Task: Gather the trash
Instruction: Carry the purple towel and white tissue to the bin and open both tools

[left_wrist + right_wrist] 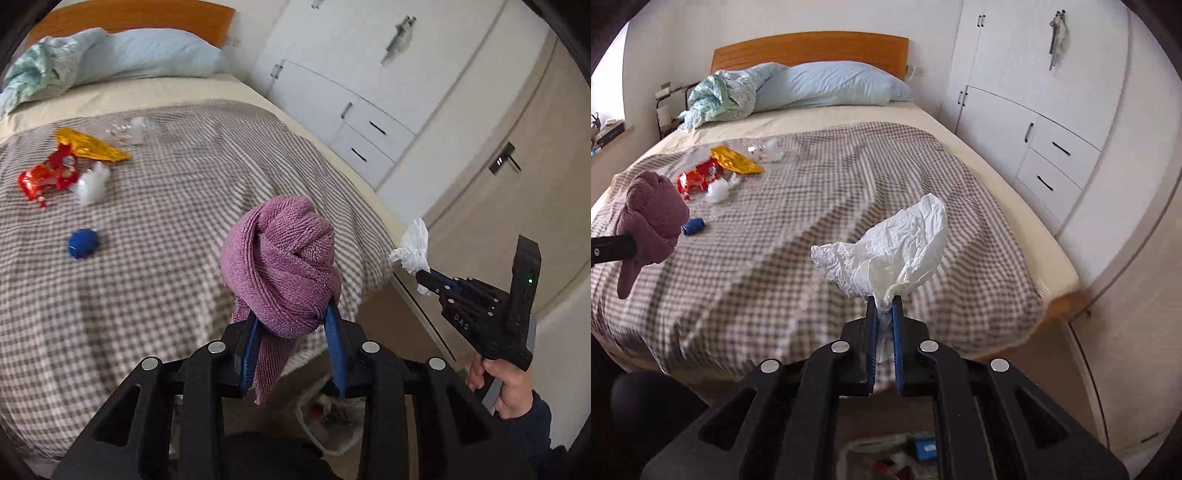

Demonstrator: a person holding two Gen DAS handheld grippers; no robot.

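The crumpled white tissue (886, 251) is riding in the right gripper (884, 306), whose blue pads are pinching its twisted tail so the loose bulk is fanning out ahead of the jaws. It is hanging above the foot edge of the bed (1015, 236), apparently on its way to the white-lined bin (886, 458) showing just beneath the gripper body, where other scraps are already lying. The left gripper (293, 325) is clamping a knotted mauve towel (282, 266), jaws part-way apart around the fat knot, one tail dangling between the fingers; whether that cloth is headed for the bin or elsewhere is not something I can tell.

More trash is waiting on the checked blanket (177, 229) toward the bed's left side, well apart from both tools: a red snack wrapper (46, 175), a yellow wrapper (90, 146), white tissue wads (92, 182), a clear plastic piece (125, 133) and a blue cap (82, 243). Pale blue pillows (831, 86) are resting against the wooden headboard (812, 48).
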